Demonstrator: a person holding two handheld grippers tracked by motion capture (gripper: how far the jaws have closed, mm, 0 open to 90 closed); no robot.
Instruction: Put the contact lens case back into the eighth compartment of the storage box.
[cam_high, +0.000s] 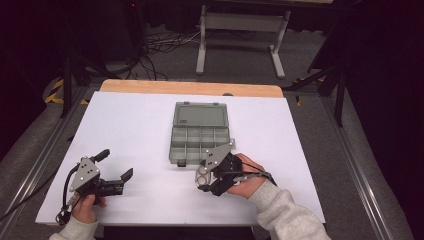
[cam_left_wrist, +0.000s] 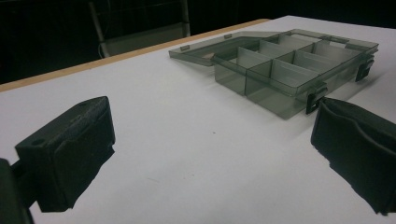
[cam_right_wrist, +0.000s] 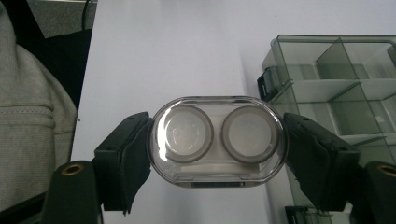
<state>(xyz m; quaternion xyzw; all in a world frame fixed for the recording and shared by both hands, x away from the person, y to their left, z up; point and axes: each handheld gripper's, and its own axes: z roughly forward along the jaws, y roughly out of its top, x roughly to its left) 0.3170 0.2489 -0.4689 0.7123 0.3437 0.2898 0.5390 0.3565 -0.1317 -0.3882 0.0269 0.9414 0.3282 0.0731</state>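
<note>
Left claw (cam_high: 116, 169): black body, two blocky black jaws with padded faces, a grey three-cornered plate with small screws on top, and a black cable looping from its rear. Right claw (cam_high: 205, 176): same black build and grey plate; brass-ringed screw holes on its jaw arms. Both sleeves are light grey knit.

A white surface (cam_high: 140, 125) with a wooden far edge (cam_high: 190, 88) is seen mid-frame. Tangled cables (cam_high: 150, 55) lie upper left on the floor, and a white frame stand (cam_high: 242, 22) is seen at top centre.
</note>
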